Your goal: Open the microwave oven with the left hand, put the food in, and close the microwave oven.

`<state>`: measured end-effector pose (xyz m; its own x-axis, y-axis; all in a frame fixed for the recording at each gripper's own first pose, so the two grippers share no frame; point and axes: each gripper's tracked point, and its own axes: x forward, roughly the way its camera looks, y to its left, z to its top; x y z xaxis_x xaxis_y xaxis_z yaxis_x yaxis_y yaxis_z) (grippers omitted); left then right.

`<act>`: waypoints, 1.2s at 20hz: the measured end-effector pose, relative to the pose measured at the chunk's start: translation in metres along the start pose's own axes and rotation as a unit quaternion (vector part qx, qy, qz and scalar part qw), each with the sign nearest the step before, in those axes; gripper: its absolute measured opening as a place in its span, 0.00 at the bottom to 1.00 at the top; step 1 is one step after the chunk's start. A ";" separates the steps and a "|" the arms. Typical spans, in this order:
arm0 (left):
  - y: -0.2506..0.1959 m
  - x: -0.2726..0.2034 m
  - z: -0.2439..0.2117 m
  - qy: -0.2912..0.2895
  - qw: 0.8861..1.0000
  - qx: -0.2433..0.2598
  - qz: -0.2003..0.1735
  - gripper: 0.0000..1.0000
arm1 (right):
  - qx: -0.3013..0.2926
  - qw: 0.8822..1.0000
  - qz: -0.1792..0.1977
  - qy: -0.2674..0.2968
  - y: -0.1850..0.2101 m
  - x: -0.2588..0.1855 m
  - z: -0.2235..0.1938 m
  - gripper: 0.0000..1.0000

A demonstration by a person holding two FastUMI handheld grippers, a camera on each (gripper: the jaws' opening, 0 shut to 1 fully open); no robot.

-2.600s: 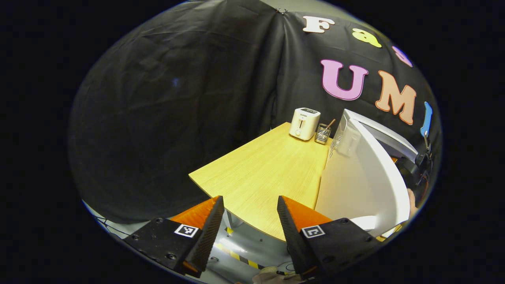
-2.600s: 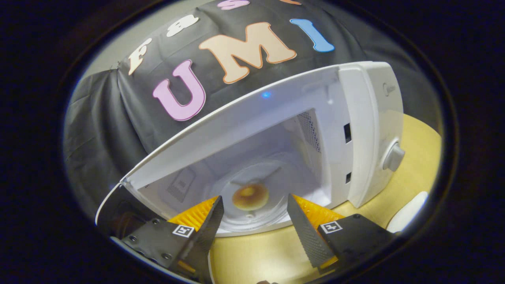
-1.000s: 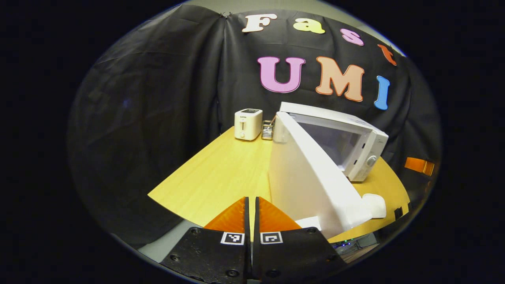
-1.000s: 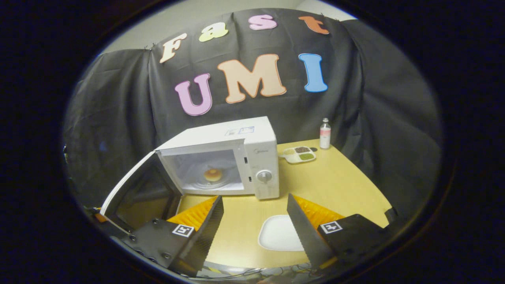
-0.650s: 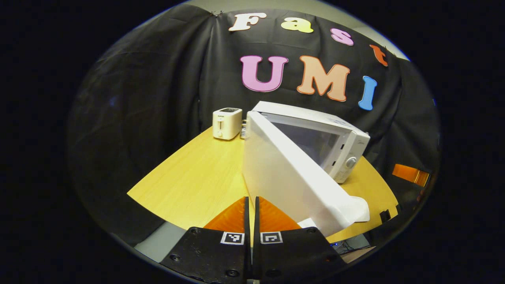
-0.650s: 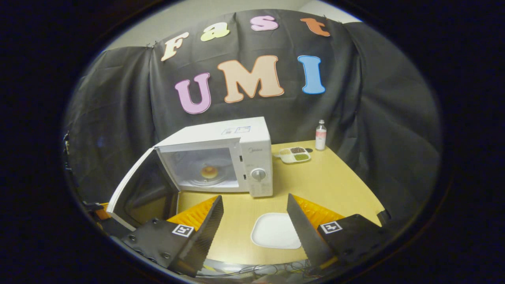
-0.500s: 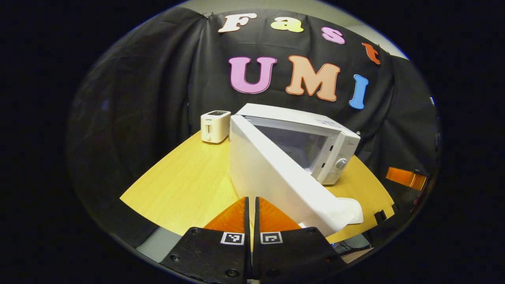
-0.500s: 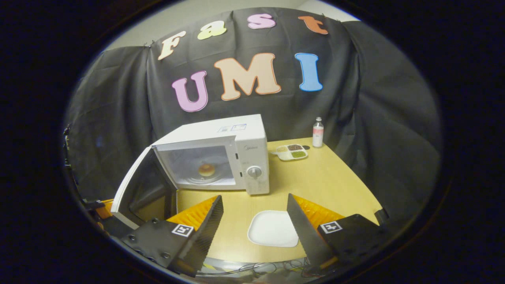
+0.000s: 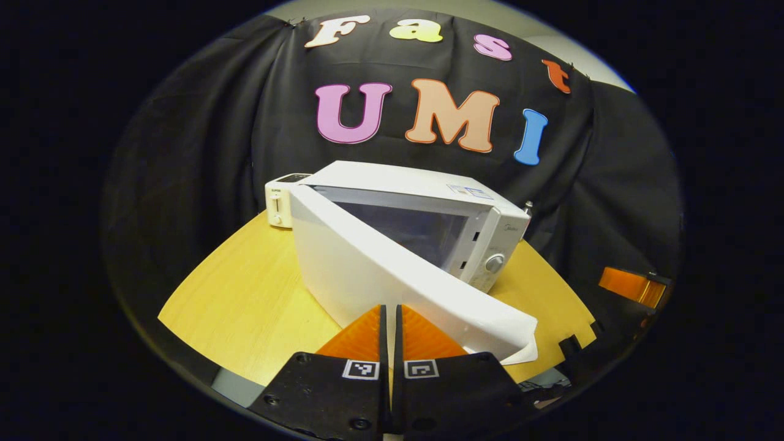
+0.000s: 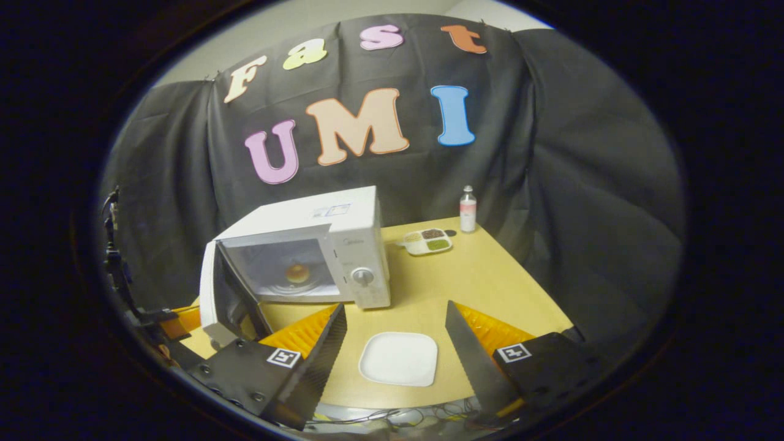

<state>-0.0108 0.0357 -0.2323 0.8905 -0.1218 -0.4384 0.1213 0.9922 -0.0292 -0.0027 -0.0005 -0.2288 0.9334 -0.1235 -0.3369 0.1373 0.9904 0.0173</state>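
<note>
A: Item one, largest: the surface [image 10: 490, 275], pale wood.
B: Item two: the microwave oven [image 10: 343, 226], white, standing on the surface toward its left rear. All places below are given from it.
A: Its door [image 9: 392, 275]?
B: Hinged at the oven's left, part open, swung out at an angle. The left tool [image 9: 389, 334] sits just in front of the door's outer face, fingers together with nothing between them; contact with the door cannot be told.
A: Item three: plate [image 10: 399, 358], white, bare, in front of the oven, between the fingers of the right tool [image 10: 395, 335], which stand well apart.
B: Item four: toaster [image 9: 278, 199], behind the oven's left corner.
A: Item five: divided tray [image 10: 427, 241], right of the oven; bottle [image 10: 468, 209] beyond it.
B: Smallest: the food [image 10: 297, 273], a round golden bun inside the oven on the turntable.
</note>
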 end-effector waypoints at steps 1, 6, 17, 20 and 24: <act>-0.007 0.005 0.001 0.001 1.000 0.003 -0.005 0.01 | 0.000 1.000 -0.003 0.001 -0.005 -0.001 0.000 0.92; -0.042 0.034 0.012 -0.004 1.000 0.001 -0.025 0.01 | -0.001 1.000 -0.012 0.005 -0.024 -0.004 0.003 0.92; -0.074 0.097 0.041 -0.016 0.999 -0.007 -0.026 0.01 | 0.009 1.000 -0.008 0.009 -0.043 0.015 0.014 1.00; -0.082 0.112 0.047 -0.017 0.999 -0.008 -0.028 0.01 | 0.006 1.000 -0.003 0.012 -0.043 0.025 0.015 1.00; -0.095 0.129 0.052 -0.020 0.999 -0.007 -0.029 0.01 | -0.001 1.000 -0.003 0.015 -0.047 0.033 0.017 1.00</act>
<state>0.1158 -0.0756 -0.2395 0.8986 -0.1807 -0.3999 0.1684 0.9835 -0.0660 0.0276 -0.0525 -0.2244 0.9218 -0.1277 -0.3660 0.1423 0.9897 0.0131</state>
